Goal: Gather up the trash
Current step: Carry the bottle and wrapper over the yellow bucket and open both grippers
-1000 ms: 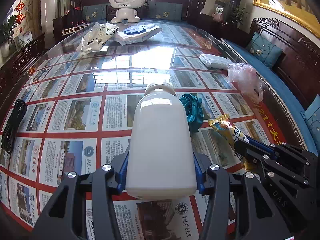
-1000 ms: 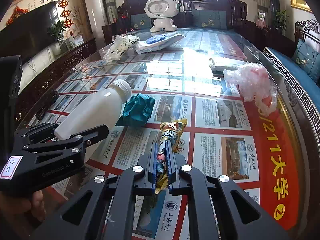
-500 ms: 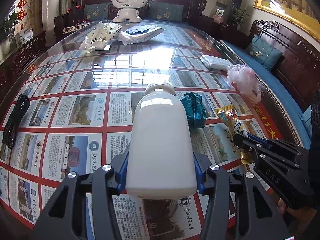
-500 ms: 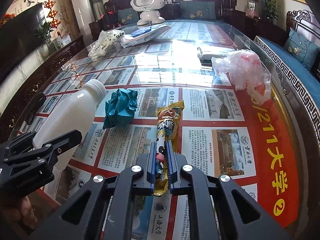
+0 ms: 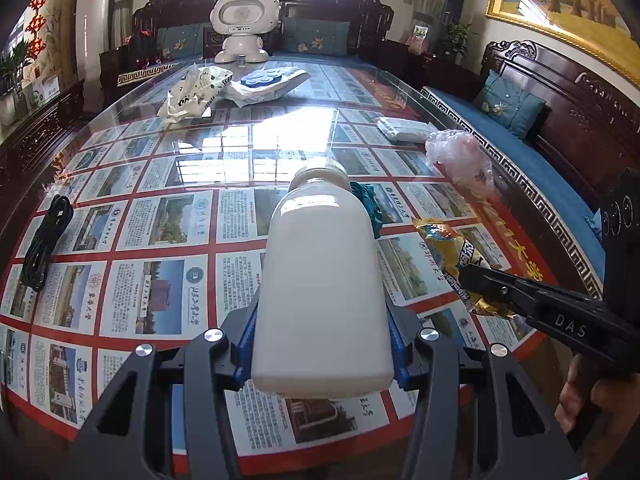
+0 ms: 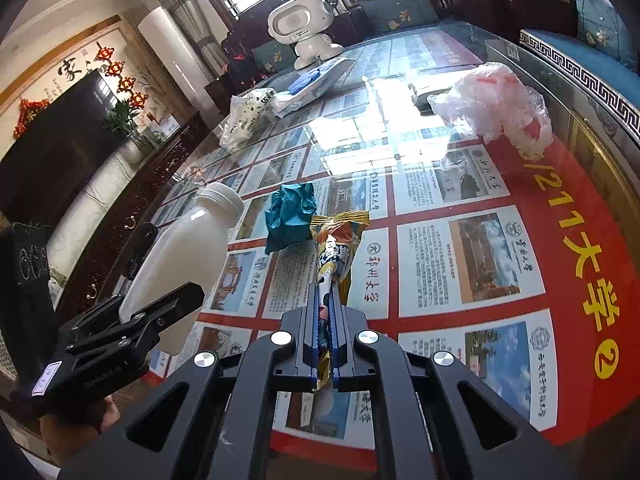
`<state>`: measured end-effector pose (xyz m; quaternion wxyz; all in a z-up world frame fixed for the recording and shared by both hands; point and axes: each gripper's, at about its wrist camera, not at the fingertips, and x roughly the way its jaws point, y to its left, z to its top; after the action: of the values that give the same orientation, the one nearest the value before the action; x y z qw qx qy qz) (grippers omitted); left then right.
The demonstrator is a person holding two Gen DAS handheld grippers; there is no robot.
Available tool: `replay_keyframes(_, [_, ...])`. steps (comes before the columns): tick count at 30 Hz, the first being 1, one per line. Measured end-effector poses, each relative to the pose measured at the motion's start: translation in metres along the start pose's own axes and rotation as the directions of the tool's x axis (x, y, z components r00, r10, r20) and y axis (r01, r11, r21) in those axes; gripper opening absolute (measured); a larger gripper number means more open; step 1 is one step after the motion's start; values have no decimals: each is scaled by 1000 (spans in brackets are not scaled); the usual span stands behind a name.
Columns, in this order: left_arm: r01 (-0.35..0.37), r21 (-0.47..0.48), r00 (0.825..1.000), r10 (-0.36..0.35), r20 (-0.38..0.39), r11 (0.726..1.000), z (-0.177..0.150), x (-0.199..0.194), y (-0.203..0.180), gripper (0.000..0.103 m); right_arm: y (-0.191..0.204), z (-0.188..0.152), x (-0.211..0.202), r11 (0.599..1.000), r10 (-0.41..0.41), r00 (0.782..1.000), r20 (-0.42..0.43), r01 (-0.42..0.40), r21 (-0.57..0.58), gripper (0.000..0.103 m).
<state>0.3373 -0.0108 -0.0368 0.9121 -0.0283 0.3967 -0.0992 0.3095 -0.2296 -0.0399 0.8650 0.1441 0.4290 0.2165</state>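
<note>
A white plastic bottle (image 5: 320,280) with its cap pointing away is clamped in my left gripper (image 5: 320,344), lifted over the near table edge. The same bottle (image 6: 180,264) shows at left in the right wrist view. My right gripper (image 6: 326,312) is shut on one end of a yellow snack wrapper (image 6: 336,248), which sticks out forward, off the glass. In the left wrist view that wrapper (image 5: 452,248) hangs from the right gripper (image 5: 476,280) at lower right. A crumpled teal paper (image 6: 290,216) lies on the glass just past both.
The glass table (image 5: 160,184) carries a pink plastic bag (image 6: 496,104) at right, a white packet (image 5: 400,128), a white printed bag (image 5: 192,92) and a blue-and-white pack (image 5: 268,82) far back, a black cable (image 5: 44,240) at left. A white toy robot (image 5: 244,20) stands behind.
Both grippers drew back toward the near table edge with their loads. The wrapper lifted off the glass, and the right gripper rolled, tilting its view.
</note>
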Motion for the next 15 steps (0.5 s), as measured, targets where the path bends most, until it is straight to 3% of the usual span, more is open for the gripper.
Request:
replay_keyframes(6, [42,52,999,-42,0,998,-31,-37,-15,51,18,-29,-44,999,22,1000,17,-21,-36,5])
replay_keyframes(10, [114,82,993,-112,-30,990,-64,-62,-30,51,26,-62,-77,999,37,999,23,-36,-38,5])
replay_keyframes(15, [152,136,988,-149,-29,979,-107,-103,-50,51,33,-112,-127,998,37,998,57,-34,-52,5])
